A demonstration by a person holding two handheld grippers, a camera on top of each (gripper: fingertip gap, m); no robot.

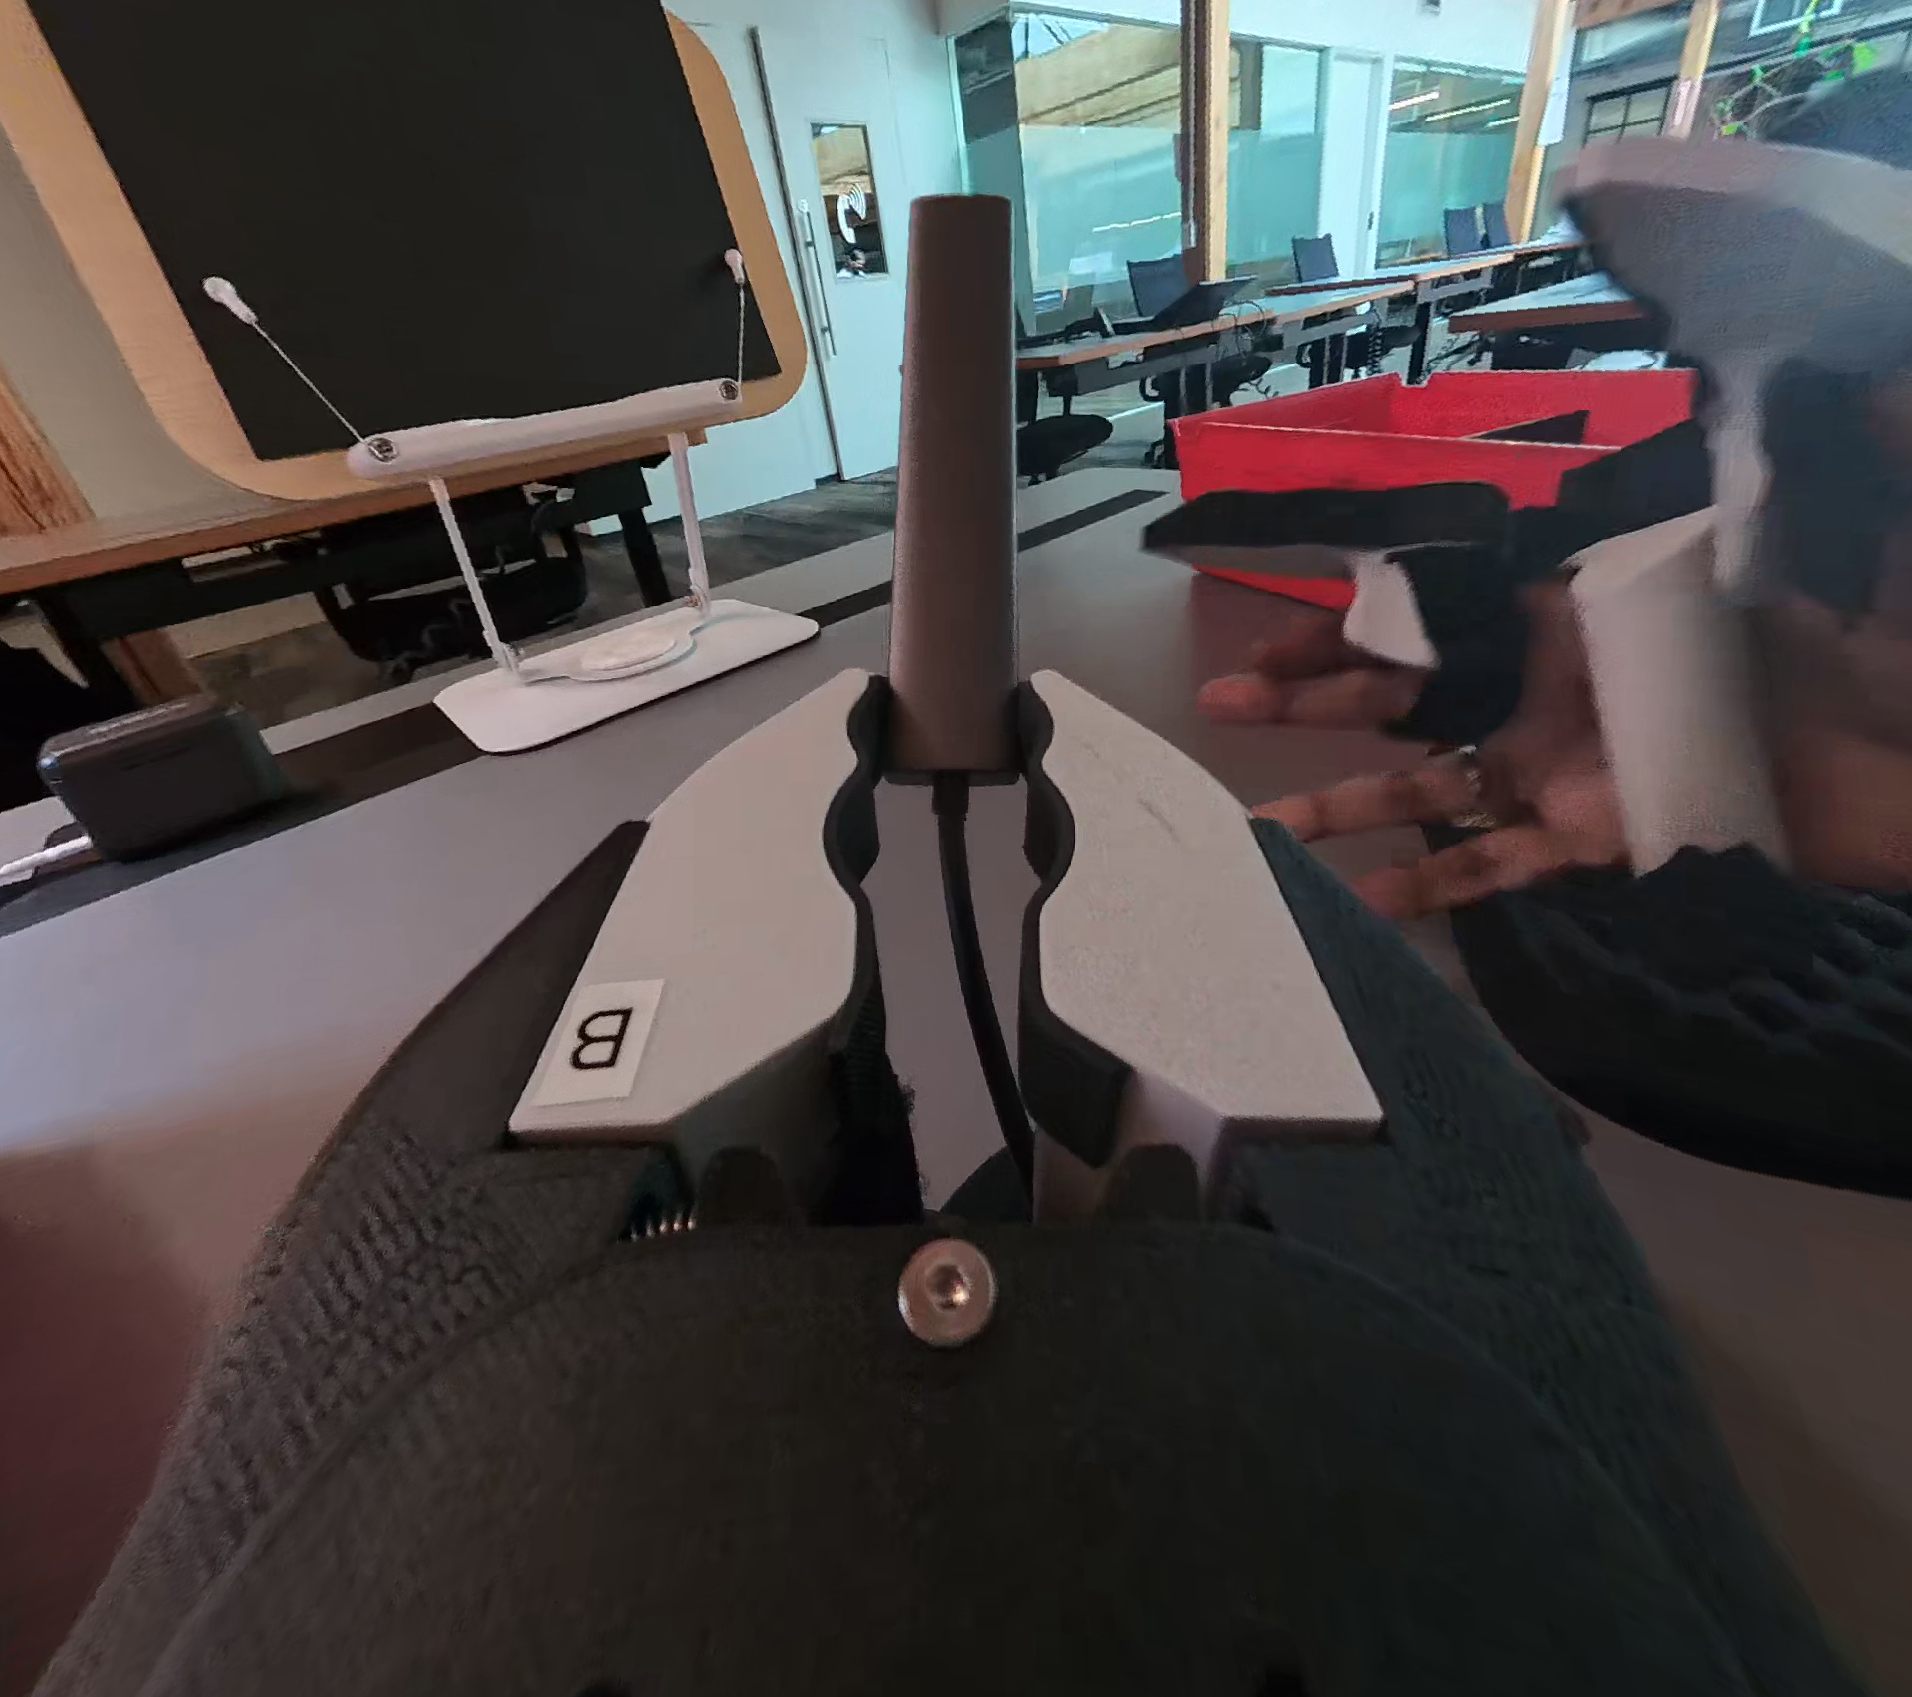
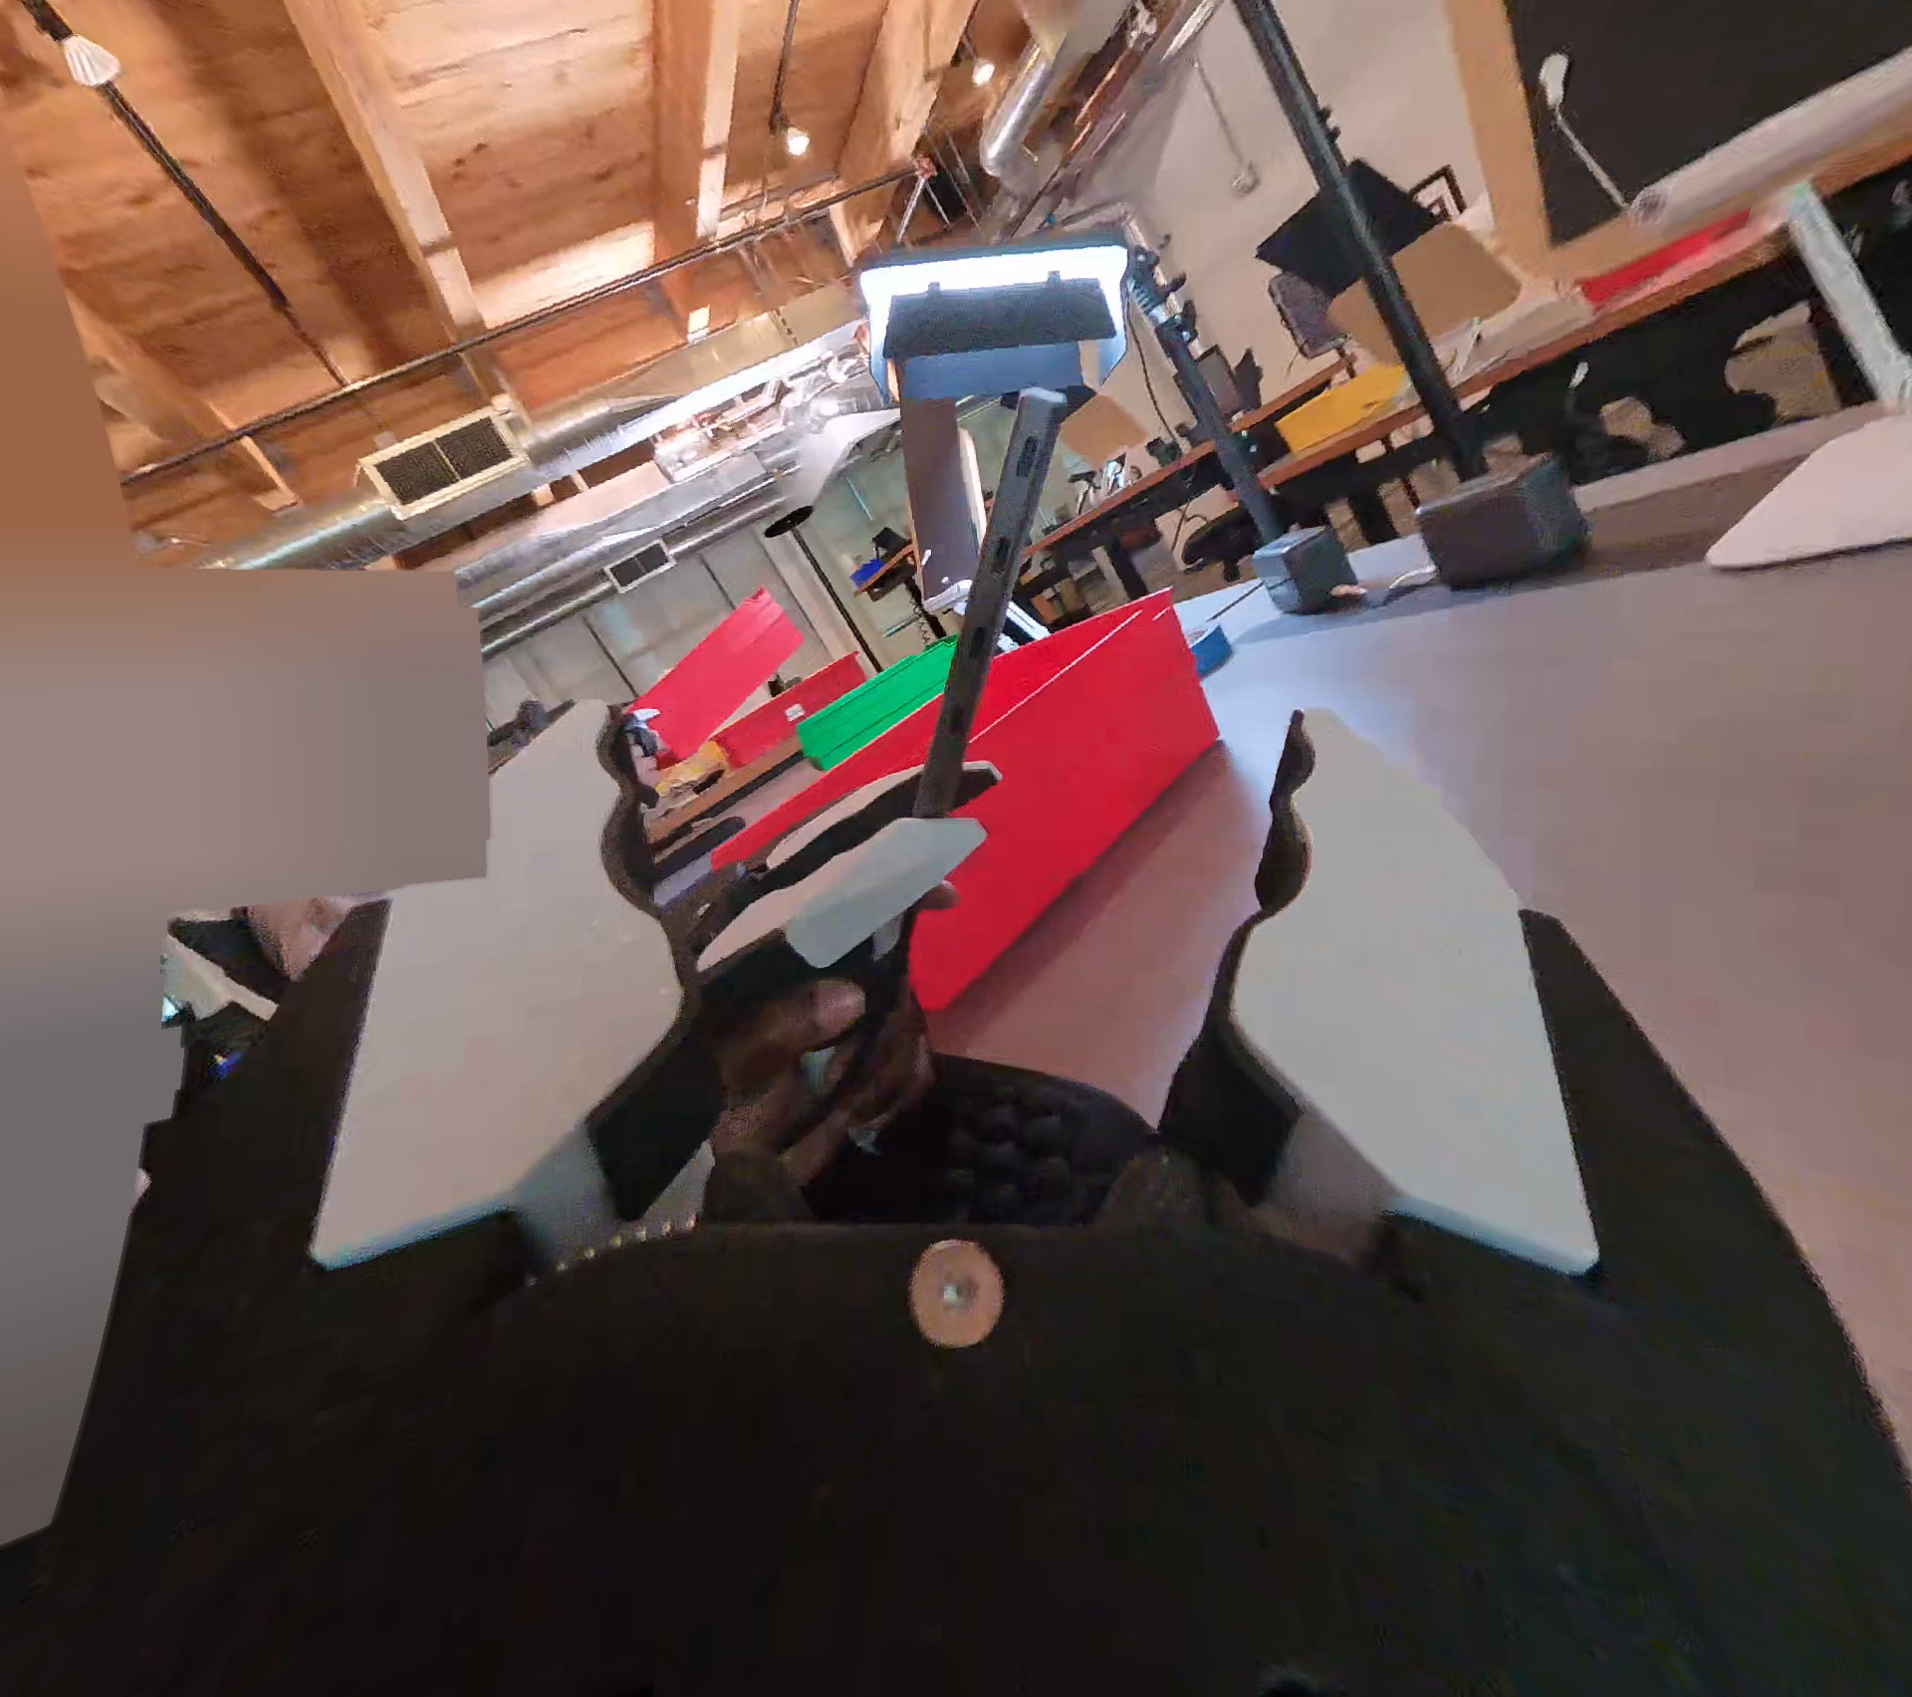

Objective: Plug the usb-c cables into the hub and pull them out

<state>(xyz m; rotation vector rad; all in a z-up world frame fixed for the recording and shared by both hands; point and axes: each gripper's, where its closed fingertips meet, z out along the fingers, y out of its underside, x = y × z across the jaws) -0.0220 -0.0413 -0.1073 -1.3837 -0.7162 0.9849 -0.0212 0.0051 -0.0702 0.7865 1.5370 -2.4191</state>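
At centre frame of the left wrist view, the left gripper [image 1: 950,742] pinches the base of the dark grey USB hub [image 1: 952,488], which stands upright, its black cable [image 1: 978,954] trailing back between the fingers. One finger carries a white lettered sticker [image 1: 598,1042]. The right gripper [image 2: 957,830] gapes wide, holding nothing, with a red bin [image 2: 1045,778] beyond and bare grey table [image 2: 1604,716] at right.

A grey table [image 1: 310,975] carries a red bin [image 1: 1397,447], a white stand base [image 1: 662,664] and a dark box [image 1: 155,768].
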